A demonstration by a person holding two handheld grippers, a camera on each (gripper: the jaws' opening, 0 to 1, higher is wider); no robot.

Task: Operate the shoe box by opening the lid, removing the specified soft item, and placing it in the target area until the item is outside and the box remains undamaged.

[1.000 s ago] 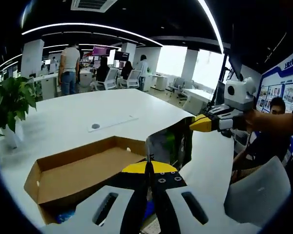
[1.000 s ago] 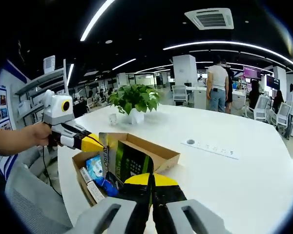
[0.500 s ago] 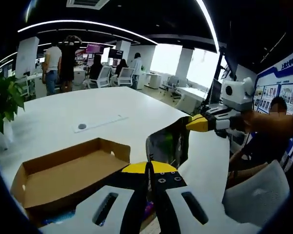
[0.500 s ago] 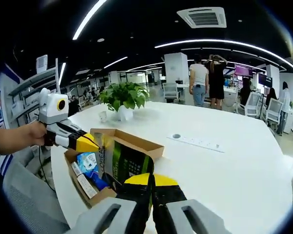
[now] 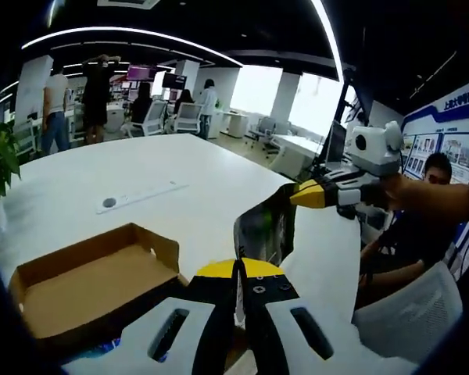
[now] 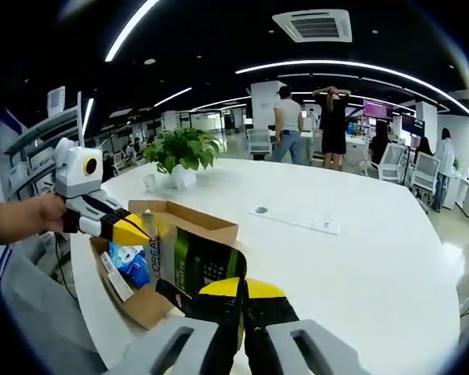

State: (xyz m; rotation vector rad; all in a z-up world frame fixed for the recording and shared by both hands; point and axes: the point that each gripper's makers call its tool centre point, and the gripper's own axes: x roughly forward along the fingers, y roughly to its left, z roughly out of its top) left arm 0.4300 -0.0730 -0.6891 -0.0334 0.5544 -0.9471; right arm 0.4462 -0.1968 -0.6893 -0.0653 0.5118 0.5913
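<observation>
Since a second ago, the open brown cardboard shoe box (image 5: 86,273) has slid lower and further left in the left gripper view, and the two standing people (image 6: 309,125) sit more toward the middle of the right gripper view; with both cameras moving, that is a shift of viewpoint. The flat dark pouch with a green panel and white lettering (image 6: 195,266) stays pinched between both tools, held up above the white round tabletop (image 6: 359,266) at the box's near edge.

The left tool (image 5: 238,269) has its yellow-tipped jaws pressed together on the pouch's lower edge; the right tool (image 6: 242,285) is likewise clamped on the pouch. Each tool also shows in the other's view, gripped by a hand (image 6: 27,219), its yellow tip against the pouch's upper corner.

From the left gripper view the pouch (image 5: 264,226) shows its dark glossy back and the box floor looks mostly bare. From the right gripper view the printed front is readable, and blue and white packets (image 6: 125,266) lie inside the box (image 6: 191,219), with a potted green plant (image 6: 180,152) beyond.
</observation>
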